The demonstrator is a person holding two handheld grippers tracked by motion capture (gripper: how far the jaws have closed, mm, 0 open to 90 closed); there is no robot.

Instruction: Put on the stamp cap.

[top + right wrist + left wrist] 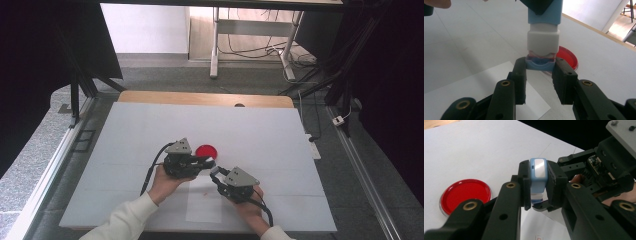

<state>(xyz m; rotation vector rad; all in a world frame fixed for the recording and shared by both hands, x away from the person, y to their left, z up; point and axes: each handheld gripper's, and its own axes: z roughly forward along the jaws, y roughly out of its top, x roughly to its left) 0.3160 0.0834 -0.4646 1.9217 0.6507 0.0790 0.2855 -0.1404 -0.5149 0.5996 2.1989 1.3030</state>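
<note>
Blue plastic shows between both claws: the left claw (537, 185) is pressed onto the light-blue body of a small stamp-like block (538, 176), while the right claw (540, 72) pinches its darker blue end cap (540, 65). The boxy block has rounded corners, a white middle band and perhaps a reddish pad. It hangs above the white tabletop (130, 135), nearer its front edge, just beside a glossy red round dish (206, 151).

The left gripper (537, 186) has its jaws clamped on a blue stamp (538, 176). The right gripper (599, 170) sits just beyond it. A red dish (465, 196) lies on the white table (481, 150).
</note>
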